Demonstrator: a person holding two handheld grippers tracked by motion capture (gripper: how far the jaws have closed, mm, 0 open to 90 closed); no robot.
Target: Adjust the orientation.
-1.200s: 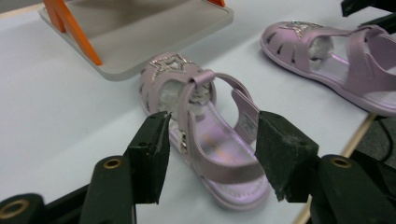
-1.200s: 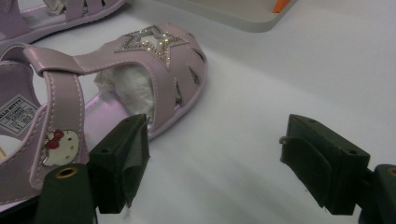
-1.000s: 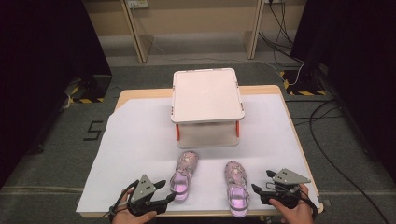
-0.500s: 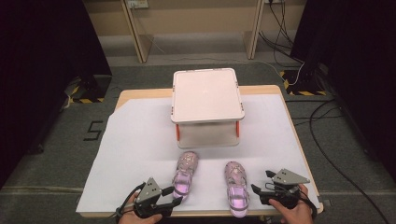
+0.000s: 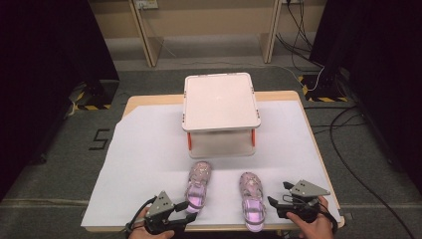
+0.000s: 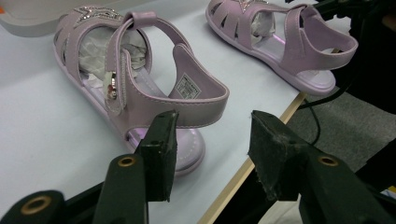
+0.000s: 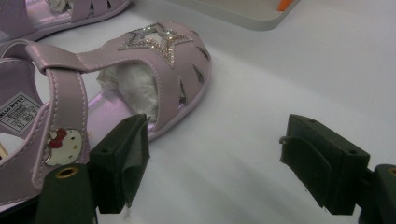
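Beyond both sandals [image 5: 198, 186] stands a white stand [image 5: 220, 99] (orange-legged), well apart.

Two sandals [image 5: 198, 188] [image 5: 252, 200] are lying side by side on the sheet [image 5: 144, 164], before the raised tray [image 5: 220, 99], between the grippers [image 5: 185, 217] [image 5: 276, 205].

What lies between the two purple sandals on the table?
Only bare white sheet; the high view shows left sandal and right sandal apart with nothing between them.
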